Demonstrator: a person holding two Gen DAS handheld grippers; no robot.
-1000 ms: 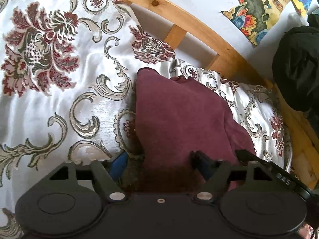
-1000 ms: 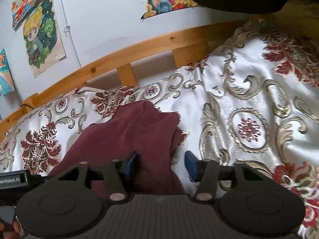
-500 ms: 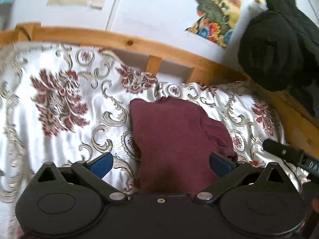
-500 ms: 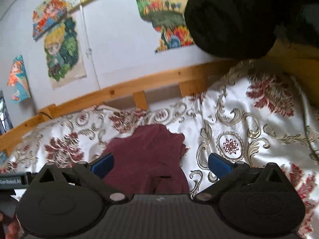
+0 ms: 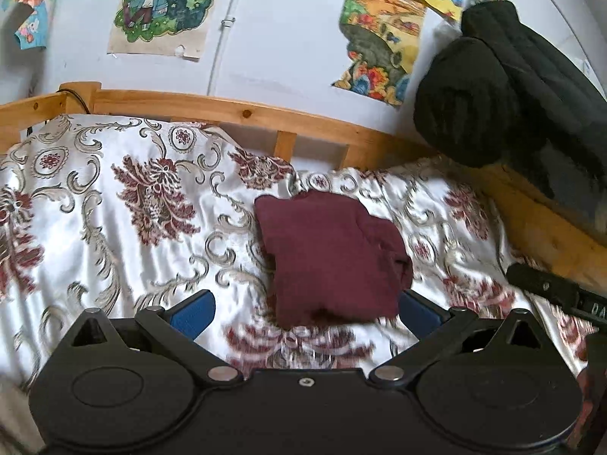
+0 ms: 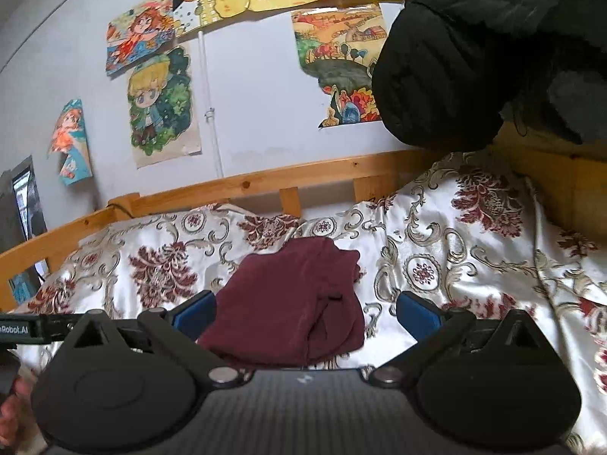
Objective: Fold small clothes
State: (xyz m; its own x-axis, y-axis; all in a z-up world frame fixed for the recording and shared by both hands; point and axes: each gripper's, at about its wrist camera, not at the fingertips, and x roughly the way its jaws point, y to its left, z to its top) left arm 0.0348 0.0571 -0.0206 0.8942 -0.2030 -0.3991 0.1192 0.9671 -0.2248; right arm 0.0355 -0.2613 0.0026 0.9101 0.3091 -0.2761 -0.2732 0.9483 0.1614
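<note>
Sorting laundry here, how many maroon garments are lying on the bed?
1: a folded maroon garment lies mid-bed on the floral bedspread, ahead of both open grippers. Others may be hidden outside the views.

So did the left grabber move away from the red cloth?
Yes. The left gripper backed off and opened; the maroon cloth looks smaller now, with more wooden rail and wall showing.

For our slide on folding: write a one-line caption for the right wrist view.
Open right gripper above a folded maroon garment on the floral bedspread.
</note>
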